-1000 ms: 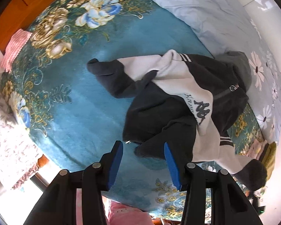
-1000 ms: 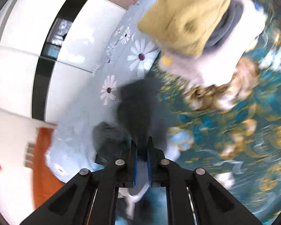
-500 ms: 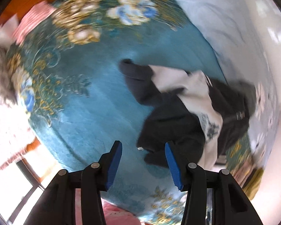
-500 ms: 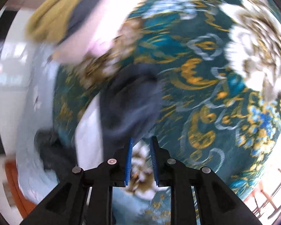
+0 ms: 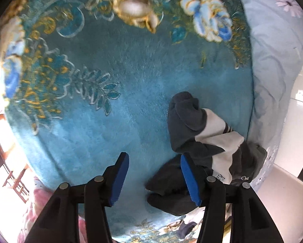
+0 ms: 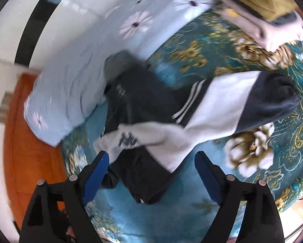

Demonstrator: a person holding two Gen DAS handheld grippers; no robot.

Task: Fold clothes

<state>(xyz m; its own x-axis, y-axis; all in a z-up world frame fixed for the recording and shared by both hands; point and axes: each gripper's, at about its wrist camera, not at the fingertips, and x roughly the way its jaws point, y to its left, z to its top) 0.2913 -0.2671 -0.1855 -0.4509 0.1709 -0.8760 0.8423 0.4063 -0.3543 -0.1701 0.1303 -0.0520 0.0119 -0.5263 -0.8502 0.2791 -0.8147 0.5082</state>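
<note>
We see the dark-and-white hooded jacket [image 6: 151, 109] lying crumpled on the teal floral blanket [image 5: 115, 105], low and centre in the right wrist view. Our right gripper [image 6: 151, 174] hangs over it with its jaws spread wide and nothing between them; the jacket's dark hem sits in the gap below, and its white sleeve with the dark cuff runs off toward the right of the frame. Our left gripper [image 5: 154, 177] is parted too and holds nothing, with the jacket just beside its right finger, in the lower right of that view. A stack of folded clothes [image 6: 260, 14] sits at the upper right, beside the daisy-print quilt [image 6: 86, 77].
</note>
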